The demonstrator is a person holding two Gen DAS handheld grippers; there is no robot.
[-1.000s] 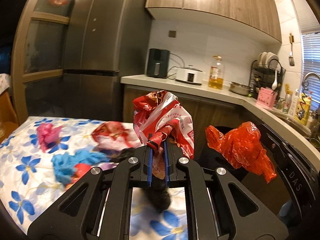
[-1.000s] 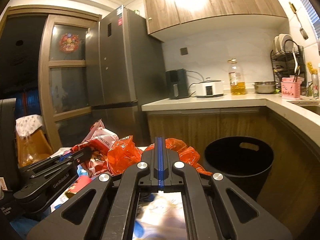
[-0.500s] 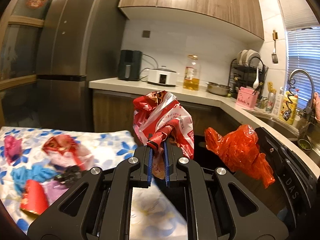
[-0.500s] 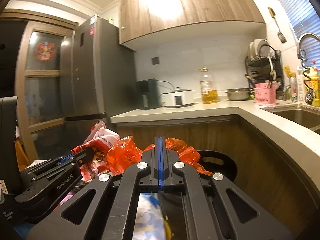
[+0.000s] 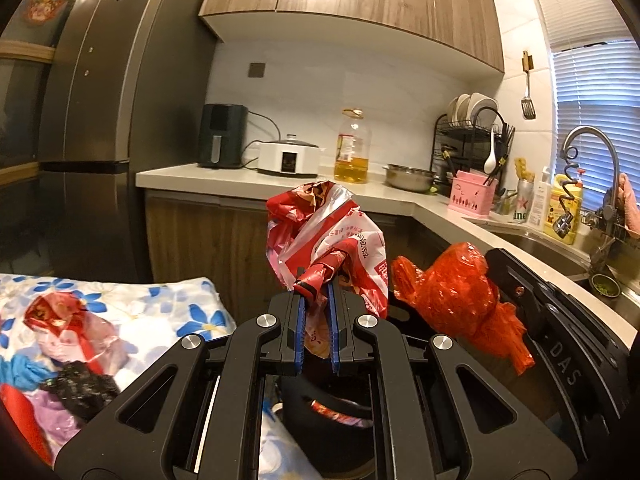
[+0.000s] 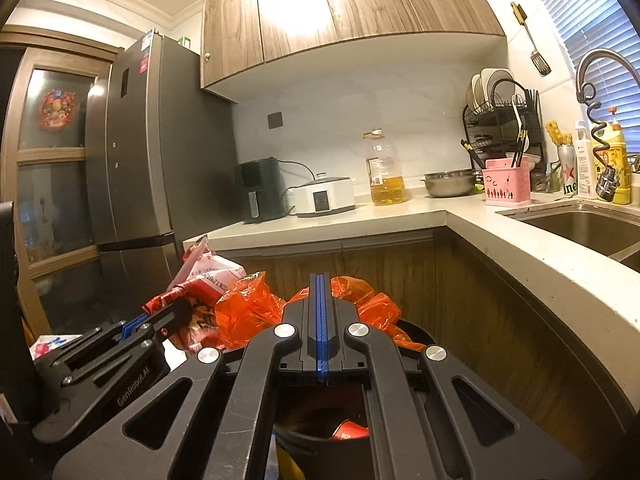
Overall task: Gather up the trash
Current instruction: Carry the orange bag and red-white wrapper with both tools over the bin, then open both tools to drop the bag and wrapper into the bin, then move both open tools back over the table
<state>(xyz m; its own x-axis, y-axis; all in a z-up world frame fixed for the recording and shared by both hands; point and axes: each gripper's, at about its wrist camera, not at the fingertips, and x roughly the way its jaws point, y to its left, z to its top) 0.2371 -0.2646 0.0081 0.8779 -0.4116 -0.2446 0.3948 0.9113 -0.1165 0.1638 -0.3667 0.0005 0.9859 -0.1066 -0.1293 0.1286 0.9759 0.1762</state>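
Observation:
My left gripper is shut on a crumpled red-and-white plastic bag and holds it above the black trash bin. My right gripper is shut on a crumpled orange-red plastic bag, which also shows in the left wrist view, beside the first bag. The bin sits below both grippers, with red trash inside. The left gripper shows at the left of the right wrist view.
More trash lies on the floral tablecloth at the left: a red-and-pink bag, a black wad, blue and purple pieces. A wooden cabinet with a countertop wraps behind and right of the bin. A fridge stands at the left.
Both grippers have moved right from over the table to above the bin, each still holding its bag. The table and its trash have slid left in view.

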